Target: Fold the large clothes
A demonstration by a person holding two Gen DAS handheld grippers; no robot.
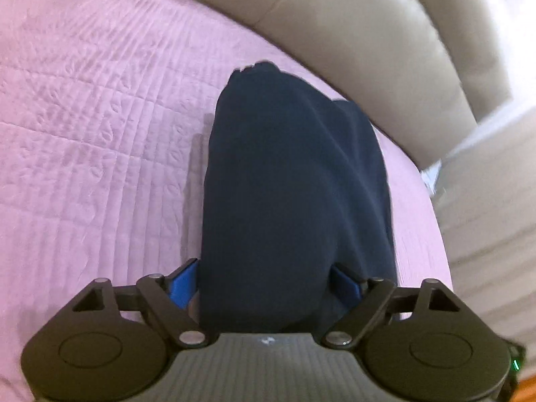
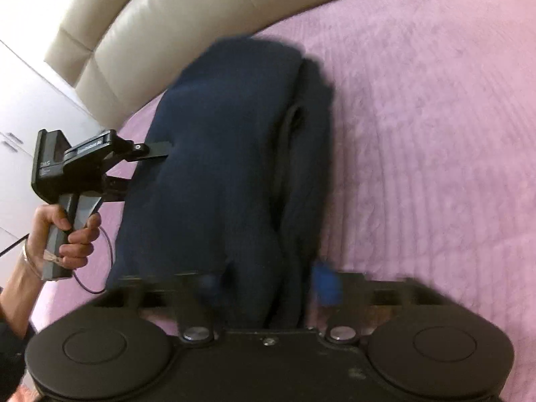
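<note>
A dark navy garment (image 1: 291, 181) lies lengthwise on a pink quilted bedspread (image 1: 93, 127), folded into a long narrow bundle. My left gripper (image 1: 266, 284) is shut on the near end of it, blue pads at both sides of the cloth. In the right wrist view the same garment (image 2: 231, 167) runs away from me. My right gripper (image 2: 264, 284) is shut on its near end, one blue pad (image 2: 326, 284) showing, blurred. The left gripper's body (image 2: 83, 164) shows at the garment's left edge, held by a hand (image 2: 70, 234).
A beige padded headboard (image 1: 351, 33) curves along the far edge of the bed; it also shows in the right wrist view (image 2: 160, 16). White cabinet fronts (image 2: 23, 107) stand at the left. The bedspread (image 2: 435, 134) spreads wide to the right.
</note>
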